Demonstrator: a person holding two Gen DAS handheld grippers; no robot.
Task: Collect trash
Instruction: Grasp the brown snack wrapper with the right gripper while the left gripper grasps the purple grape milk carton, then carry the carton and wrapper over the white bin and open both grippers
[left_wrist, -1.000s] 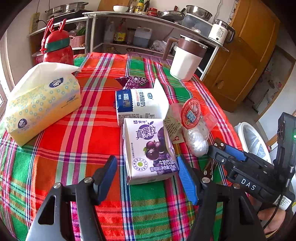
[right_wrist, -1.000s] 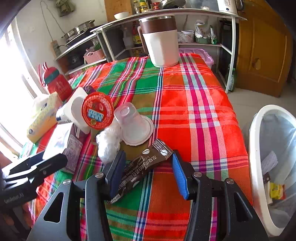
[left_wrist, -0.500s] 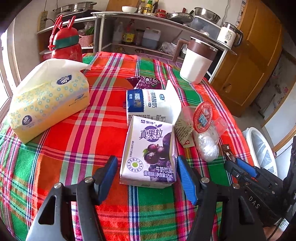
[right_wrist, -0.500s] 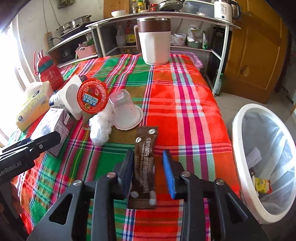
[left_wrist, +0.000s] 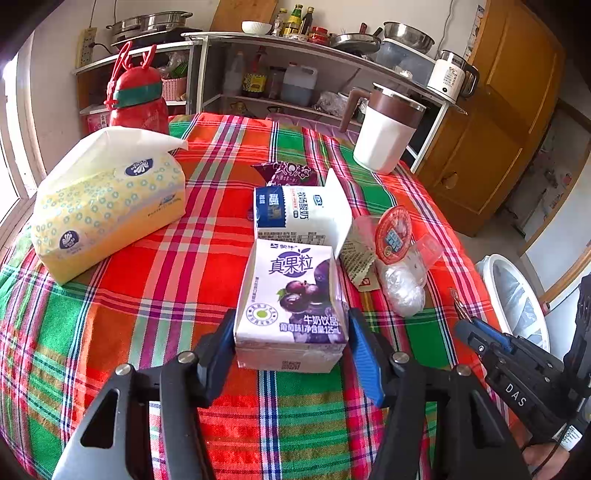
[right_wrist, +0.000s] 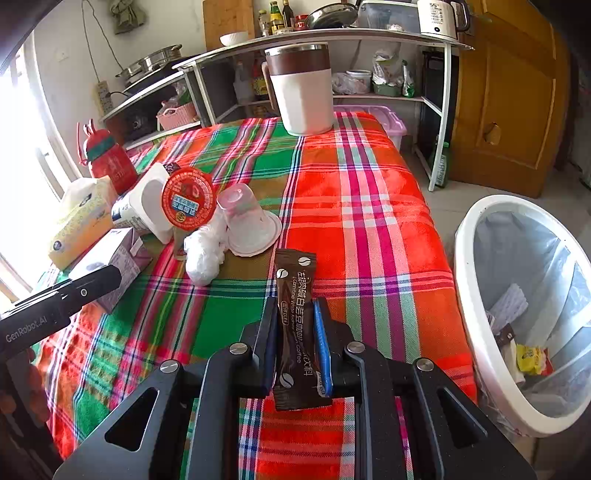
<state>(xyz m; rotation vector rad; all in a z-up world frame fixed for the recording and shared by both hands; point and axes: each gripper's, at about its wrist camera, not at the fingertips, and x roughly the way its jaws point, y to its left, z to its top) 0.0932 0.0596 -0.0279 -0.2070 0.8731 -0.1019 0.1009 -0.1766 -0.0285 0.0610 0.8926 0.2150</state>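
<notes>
Right tool: jaws just closed, pinching brown coffee sachet at lower centre. Left tool: jaws closing around purple-and-white grape milk carton, contact unclear. Advice: square pads on carton sides, then carry sachet to white bin, lower right.

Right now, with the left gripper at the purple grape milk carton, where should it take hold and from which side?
Grip the purple grape milk carton across its two narrow side walls at the near end, coming from the table's near edge as the left gripper already does. It lies flat, printed face up, so those walls stand parallel to the blue pads closing in either side.
</notes>
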